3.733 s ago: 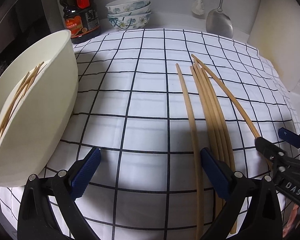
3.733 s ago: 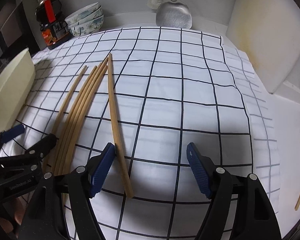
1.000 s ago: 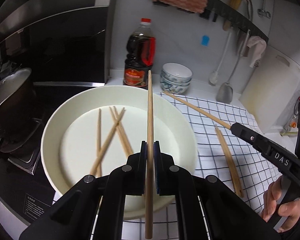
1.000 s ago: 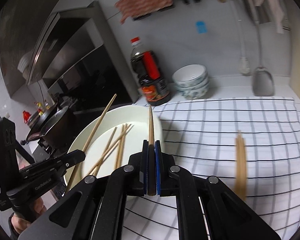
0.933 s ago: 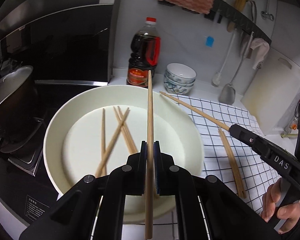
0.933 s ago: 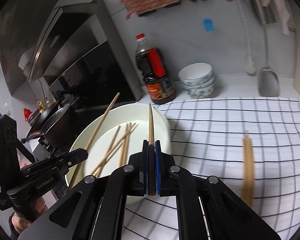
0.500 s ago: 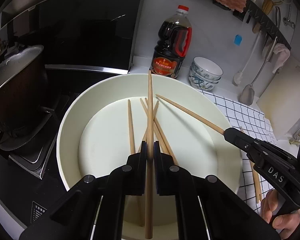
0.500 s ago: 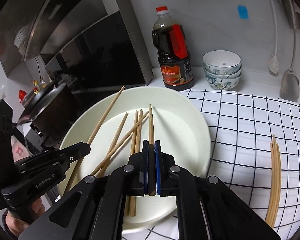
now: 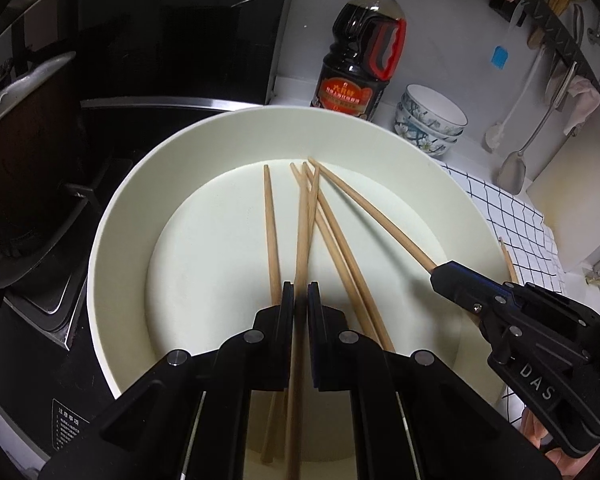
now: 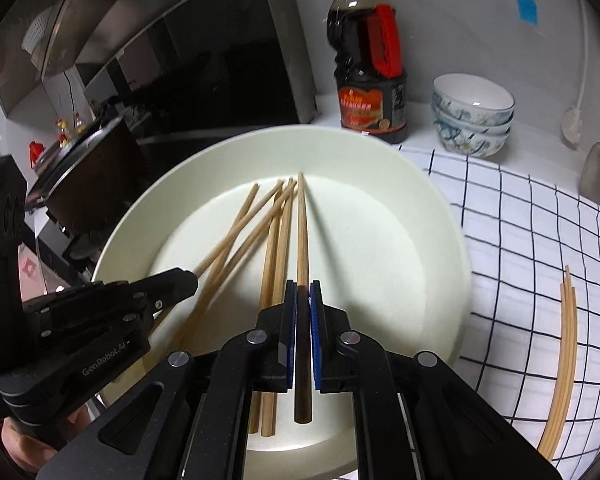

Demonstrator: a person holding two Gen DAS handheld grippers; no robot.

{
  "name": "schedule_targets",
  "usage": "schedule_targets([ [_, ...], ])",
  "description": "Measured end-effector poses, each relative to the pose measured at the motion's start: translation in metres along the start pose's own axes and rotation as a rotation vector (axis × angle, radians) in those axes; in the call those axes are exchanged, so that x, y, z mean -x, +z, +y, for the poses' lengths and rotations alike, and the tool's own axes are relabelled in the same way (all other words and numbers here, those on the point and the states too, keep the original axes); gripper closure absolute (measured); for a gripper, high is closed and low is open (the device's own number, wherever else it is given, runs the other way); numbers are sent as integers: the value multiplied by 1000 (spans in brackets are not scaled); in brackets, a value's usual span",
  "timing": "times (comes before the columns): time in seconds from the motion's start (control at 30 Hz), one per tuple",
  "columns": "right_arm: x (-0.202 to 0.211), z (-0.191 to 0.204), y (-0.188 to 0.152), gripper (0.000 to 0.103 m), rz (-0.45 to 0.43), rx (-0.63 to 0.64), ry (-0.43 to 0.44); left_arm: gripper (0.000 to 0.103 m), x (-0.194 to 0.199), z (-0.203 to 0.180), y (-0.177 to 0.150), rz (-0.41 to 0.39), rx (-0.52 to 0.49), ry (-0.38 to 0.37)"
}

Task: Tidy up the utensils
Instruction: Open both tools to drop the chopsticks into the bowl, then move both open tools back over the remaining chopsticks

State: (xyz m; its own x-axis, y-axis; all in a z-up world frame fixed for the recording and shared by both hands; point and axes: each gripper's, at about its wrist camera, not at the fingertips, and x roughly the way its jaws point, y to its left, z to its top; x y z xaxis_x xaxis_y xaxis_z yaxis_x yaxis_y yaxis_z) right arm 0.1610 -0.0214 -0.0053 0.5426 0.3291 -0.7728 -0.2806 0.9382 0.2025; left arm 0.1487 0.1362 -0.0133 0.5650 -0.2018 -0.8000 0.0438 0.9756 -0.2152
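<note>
Both grippers hang over the big white bowl (image 9: 112,216), each tilted down into it with one chopstick pinched lengthwise, so the coming move turns on what lies straight beneath the tips: the bowl's flat floor, with several loose chopsticks (image 9: 271,232) already lying on it.

On the left, the left gripper (image 9: 301,300) has its jaws nearly together on a chopstick (image 9: 303,216) that runs along the line of the fingers, its far end reaching out ahead over the middle of the bowl and crossing above the loose ones. The pads press on it; it is firmly held.

On the right, the right gripper (image 10: 303,304) has its own chopstick (image 10: 301,232) between the blue pads, again lying along the fingers, tip ahead and low over the bowl floor just beside the loose sticks. Its jaws are only a sliver apart and are starting to open, the stick still between them.

Off to its right, well apart from the bowl, a few more chopsticks (image 10: 564,328) wait on the checked cloth (image 10: 520,240), nearer this hand than the other.
</note>
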Motion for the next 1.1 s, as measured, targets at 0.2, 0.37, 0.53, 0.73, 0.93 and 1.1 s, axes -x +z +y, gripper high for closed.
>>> schedule_targets([
  [0.2,9,-3,1,75,-38,-13,-14,48,11,11,-2,-40,33,20],
  [0.37,18,-8,1,71,-55,-19,-22,38,26,14,-3,-88,34,40],
  [0.53,27,-11,-3,62,-72,-20,-25,30,34,14,-7,-113,41,48],
  [0.73,41,-20,-14,55,-84,-22,-37,23,46,12,-16,-139,65,62],
  [0.93,71,-41,-34,45,-128,-34,-83,14,63,-5,-33,-177,41,91],
  [1.1,94,-75,-52,42,-144,-78,-125,11,71,-38,-49,-194,-19,82],
])
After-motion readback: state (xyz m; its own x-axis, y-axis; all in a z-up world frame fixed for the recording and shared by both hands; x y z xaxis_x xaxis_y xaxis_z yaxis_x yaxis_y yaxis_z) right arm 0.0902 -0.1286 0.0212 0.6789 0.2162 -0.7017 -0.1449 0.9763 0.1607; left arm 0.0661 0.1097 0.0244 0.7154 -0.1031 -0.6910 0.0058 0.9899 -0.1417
